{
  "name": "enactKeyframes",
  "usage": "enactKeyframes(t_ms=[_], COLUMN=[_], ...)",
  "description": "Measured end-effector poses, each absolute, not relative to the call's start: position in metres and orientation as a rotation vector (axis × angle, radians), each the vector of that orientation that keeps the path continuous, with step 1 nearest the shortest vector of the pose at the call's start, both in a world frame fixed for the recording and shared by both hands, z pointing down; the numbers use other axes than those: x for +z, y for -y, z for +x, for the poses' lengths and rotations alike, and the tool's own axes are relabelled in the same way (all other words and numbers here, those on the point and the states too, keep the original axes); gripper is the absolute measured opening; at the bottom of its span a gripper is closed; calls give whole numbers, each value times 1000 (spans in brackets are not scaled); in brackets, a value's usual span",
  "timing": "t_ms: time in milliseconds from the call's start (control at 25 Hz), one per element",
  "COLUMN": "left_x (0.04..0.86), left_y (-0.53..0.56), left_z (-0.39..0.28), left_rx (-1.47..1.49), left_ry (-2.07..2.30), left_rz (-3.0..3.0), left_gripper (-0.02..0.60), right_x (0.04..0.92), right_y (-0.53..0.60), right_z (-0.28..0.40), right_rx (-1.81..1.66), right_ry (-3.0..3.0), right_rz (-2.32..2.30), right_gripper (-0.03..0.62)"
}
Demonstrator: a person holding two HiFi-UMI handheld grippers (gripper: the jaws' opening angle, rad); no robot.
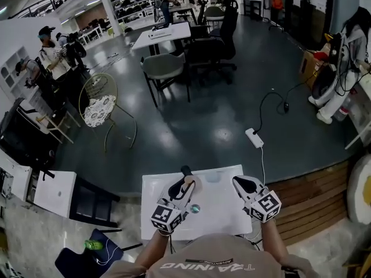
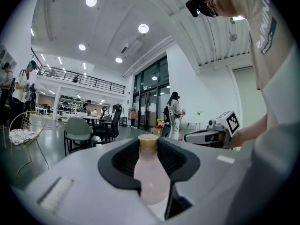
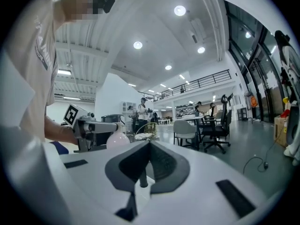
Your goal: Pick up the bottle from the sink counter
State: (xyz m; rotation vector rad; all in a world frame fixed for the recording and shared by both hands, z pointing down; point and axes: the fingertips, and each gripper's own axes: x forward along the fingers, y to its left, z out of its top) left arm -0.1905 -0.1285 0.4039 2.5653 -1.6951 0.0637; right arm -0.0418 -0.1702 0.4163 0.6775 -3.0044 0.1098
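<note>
A pale pink bottle (image 2: 151, 172) with a tan cap stands upright between the black pads of my left gripper (image 2: 150, 146), which is shut on its body. In the head view this gripper (image 1: 185, 185) holds the bottle (image 1: 189, 182) over the white sink counter (image 1: 220, 213), near its far edge. The right gripper view shows the same bottle (image 3: 117, 139) off to the left. My right gripper (image 1: 239, 182) hovers over the counter's right side; its jaw tips meet with nothing held (image 3: 149, 144).
A dark faucet post (image 1: 185, 169) stands at the counter's far edge, and a round drain (image 1: 195, 208) sits by the left gripper. A power strip (image 1: 254, 138) and its cable lie on the floor beyond. Chairs, tables and several people stand further off.
</note>
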Motion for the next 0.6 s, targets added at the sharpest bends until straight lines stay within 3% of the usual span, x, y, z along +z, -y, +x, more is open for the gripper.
enactKeyframes(t_ms=[600], left_x=[416], left_y=[116], left_z=[-185], left_rx=[53], left_ry=[1676], left_rz=[2536], left_gripper=[127], right_x=[422], right_y=[161], right_z=[-36], right_rx=[151], right_ry=[3029], right_rz=[711], right_gripper=[8])
